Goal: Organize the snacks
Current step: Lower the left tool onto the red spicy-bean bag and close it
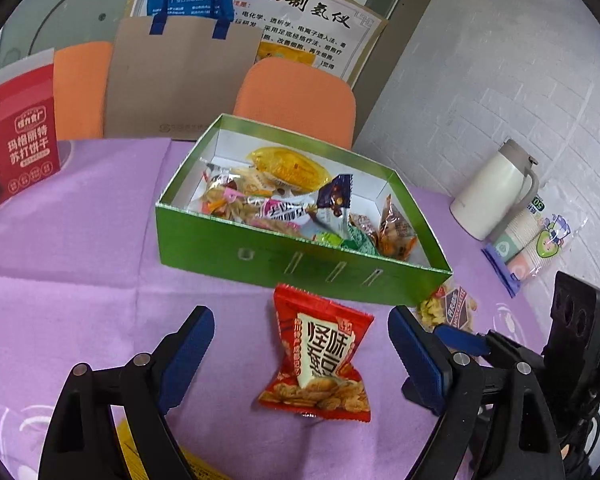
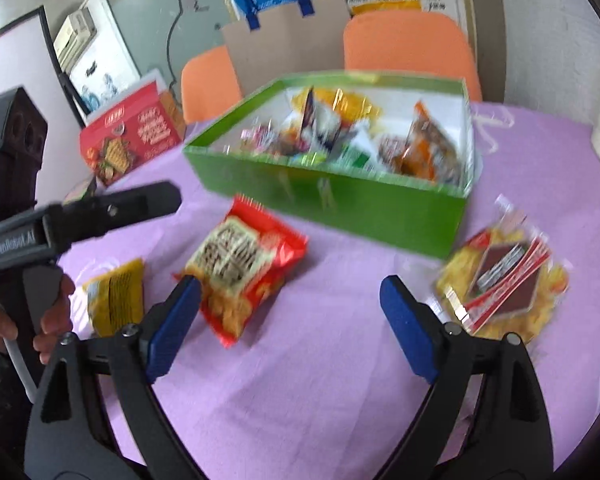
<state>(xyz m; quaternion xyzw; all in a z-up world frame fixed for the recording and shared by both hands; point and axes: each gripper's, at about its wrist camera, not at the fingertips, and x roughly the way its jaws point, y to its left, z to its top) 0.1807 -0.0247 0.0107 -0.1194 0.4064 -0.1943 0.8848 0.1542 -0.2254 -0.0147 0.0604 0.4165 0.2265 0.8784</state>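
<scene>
Tablecloth (image 1: 80,240) purple; orange chairs (image 1: 296,100) behind.

green box (image 1: 300,268) | red snack packet (image 1: 320,356) | purple tablecloth (image 1: 80,240) | orange chair (image 1: 296,96)

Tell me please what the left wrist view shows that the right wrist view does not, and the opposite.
Only the left wrist view shows the white thermos jug and the pack of paper cups beside it.

Only the right wrist view shows the person's hand on the left gripper's handle, a yellow packet lying whole, and an air conditioner.

Both show the green box filled with snacks, the red snack packet in front of it, the red cracker box, orange chairs and the purple tablecloth.
</scene>
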